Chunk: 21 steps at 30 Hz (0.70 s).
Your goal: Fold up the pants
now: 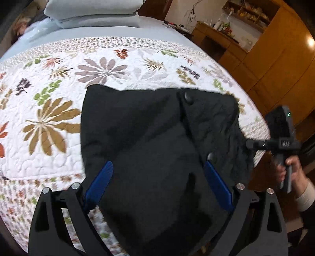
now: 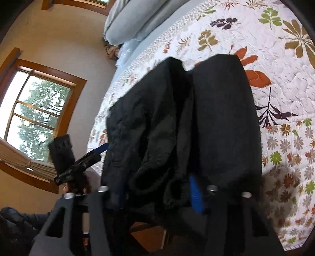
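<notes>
Black pants [image 1: 157, 137] lie bunched on a floral quilt [image 1: 59, 118], near the bed's edge. My left gripper [image 1: 158, 167] has its blue fingers [image 1: 102, 179] spread wide, with pants fabric lying between them; it looks open. My right gripper [image 2: 157, 193] has thick folds of the pants [image 2: 196, 118] between its blue fingers [image 2: 195, 195], which seem closed on the cloth. In the left wrist view the right gripper [image 1: 256, 144] is at the pants' right edge, hand-held. In the right wrist view the left gripper [image 2: 100, 148] is at the pants' left edge.
Grey folded bedding and pillows [image 1: 94, 13] lie at the head of the bed. A wooden wardrobe and shelves [image 1: 265, 49] stand to the right. A window [image 2: 33, 114] is in the wall beside the bed. Wooden floor [image 2: 145, 238] shows below the bed edge.
</notes>
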{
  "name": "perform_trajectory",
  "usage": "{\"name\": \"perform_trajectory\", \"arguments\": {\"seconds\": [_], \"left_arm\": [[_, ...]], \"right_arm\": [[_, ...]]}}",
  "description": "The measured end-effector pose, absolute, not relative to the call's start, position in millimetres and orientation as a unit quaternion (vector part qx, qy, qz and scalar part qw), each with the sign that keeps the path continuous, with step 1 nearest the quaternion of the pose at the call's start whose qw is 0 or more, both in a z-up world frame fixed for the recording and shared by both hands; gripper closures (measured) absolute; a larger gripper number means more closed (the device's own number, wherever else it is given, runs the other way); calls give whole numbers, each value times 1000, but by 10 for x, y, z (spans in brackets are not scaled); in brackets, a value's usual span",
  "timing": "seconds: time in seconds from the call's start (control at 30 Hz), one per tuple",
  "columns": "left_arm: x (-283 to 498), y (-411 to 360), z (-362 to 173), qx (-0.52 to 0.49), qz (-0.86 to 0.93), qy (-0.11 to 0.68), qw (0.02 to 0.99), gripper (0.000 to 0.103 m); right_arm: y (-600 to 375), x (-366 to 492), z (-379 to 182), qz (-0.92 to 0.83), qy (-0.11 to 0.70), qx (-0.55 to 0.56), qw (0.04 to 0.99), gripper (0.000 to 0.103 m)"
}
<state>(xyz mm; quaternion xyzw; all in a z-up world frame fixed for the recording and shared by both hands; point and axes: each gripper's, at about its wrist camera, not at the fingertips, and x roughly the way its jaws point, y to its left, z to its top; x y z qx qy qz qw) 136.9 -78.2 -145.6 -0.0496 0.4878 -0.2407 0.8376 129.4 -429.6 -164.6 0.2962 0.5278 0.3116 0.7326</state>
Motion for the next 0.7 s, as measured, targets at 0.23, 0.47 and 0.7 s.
{"name": "perform_trajectory", "arguments": {"seconds": [0.23, 0.47, 0.7], "left_arm": [[1461, -963, -1508, -57, -247, 490, 834, 9], [1455, -1213, -1553, -5, -255, 491, 833, 6], [1323, -589, -1274, -39, -224, 495, 839, 5]], "right_arm": [[-4494, 1167, -1369, 306, 499, 277, 762, 69], [-4693, 1083, -1540, 279, 521, 288, 753, 61], [-4982, 909, -1196, 259, 482, 290, 785, 13]]}}
